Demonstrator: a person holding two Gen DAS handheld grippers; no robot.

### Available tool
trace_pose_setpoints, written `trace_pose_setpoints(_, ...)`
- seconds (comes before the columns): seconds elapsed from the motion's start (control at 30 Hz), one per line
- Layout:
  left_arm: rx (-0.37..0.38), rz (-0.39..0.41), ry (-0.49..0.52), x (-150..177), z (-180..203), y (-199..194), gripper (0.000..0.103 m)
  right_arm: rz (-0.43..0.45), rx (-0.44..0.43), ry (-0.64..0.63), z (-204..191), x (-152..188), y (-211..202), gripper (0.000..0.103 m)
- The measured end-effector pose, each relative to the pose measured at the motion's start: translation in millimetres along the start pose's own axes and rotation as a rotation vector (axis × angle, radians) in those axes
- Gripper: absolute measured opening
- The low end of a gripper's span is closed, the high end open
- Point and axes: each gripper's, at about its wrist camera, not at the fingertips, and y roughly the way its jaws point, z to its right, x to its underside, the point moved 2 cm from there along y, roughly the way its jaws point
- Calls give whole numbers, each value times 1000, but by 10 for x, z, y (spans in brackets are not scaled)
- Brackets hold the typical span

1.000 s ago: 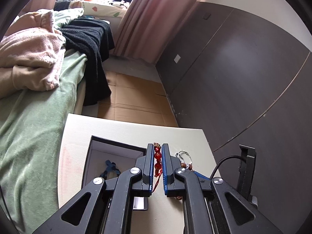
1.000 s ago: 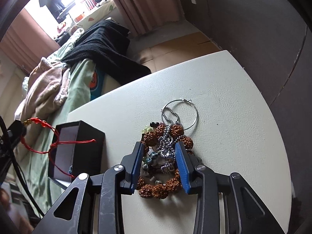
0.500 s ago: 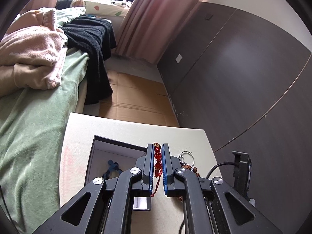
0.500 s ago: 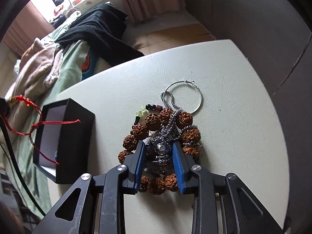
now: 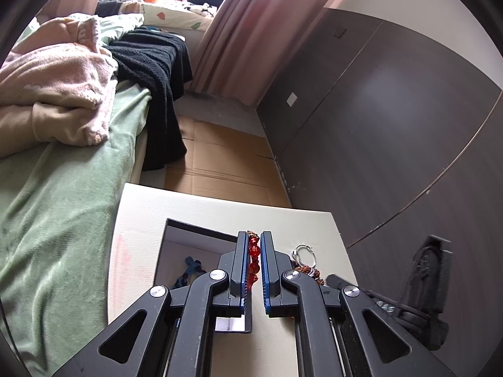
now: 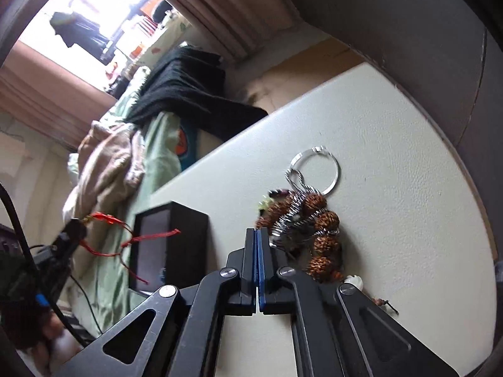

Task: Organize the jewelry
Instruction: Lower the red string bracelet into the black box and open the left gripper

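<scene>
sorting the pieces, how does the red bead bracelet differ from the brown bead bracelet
The red bead bracelet is clamped in the left gripper, off the table; the brown bead bracelet lies on the table. Red beads are glossy and translucent; brown ones rough and matte. A silver chain tangles the brown one. Both are beaded.

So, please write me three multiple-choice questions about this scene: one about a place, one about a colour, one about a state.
1. In the right wrist view, the black box stands on the table: A) left of the jewelry pile; B) right of it; C) on top of it.
2. The beads held in the left gripper are: A) green; B) red; C) white.
3. The right gripper is: A) wide open; B) half open; C) shut.

Answers: 1 A, the box is left of the pile and apart from it. 2 B, red beads show between the blue pads. 3 C, its pads meet with no gap.
</scene>
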Motion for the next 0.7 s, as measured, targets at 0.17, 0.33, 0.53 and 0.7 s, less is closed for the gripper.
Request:
trace_pose_setpoints(0.17, -12, -3, -8, 31, -71, -40, 7, 37, 35, -63, -191, -16, -87, 2)
trace_pose_setpoints(0.33, -12, -4, 3, 39, -69, -47, 7, -87, 82, -20, -56, 93, 188, 11)
trace_pose_setpoints(0.53, -8, -9, -4, -1, -107, 0, 7, -79, 100, 47, 73, 81, 285, 40)
trace_pose_setpoints(0.7, -6, -20, -19, -47, -165, 77, 7, -80, 97, 72, 94, 54, 430, 40)
